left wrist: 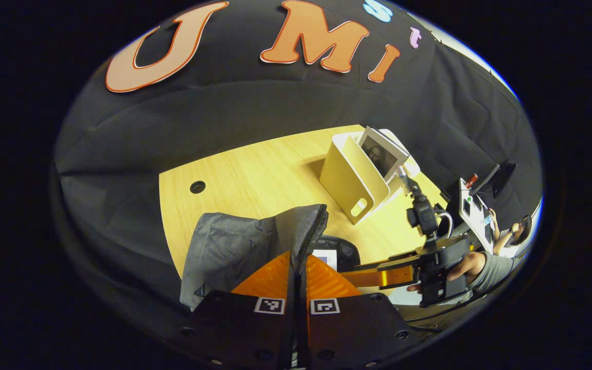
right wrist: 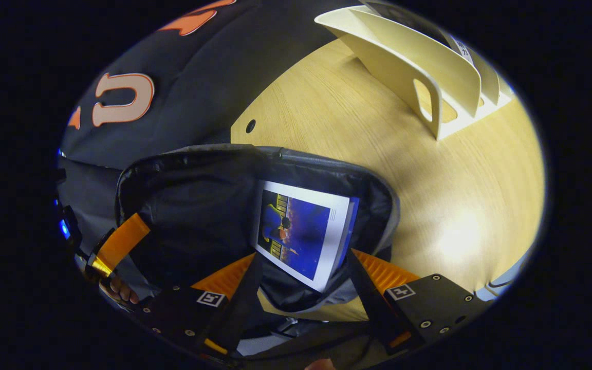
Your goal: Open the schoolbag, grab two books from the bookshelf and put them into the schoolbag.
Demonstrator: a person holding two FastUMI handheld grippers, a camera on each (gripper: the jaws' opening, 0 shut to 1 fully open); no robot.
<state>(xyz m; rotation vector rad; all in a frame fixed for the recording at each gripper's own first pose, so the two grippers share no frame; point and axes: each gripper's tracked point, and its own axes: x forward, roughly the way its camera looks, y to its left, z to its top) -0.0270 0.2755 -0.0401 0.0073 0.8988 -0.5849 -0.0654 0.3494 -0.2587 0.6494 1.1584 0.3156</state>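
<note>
Blue book (right wrist: 301, 234) inside open schoolbag (right wrist: 378, 205), between spread right tongs (right wrist: 303, 280)

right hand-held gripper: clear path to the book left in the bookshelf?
Probably yes. The right hand-held gripper is open over the schoolbag, holding nothing. Bare table lies between it and the bookshelf, where a book stands exposed on top.
</note>
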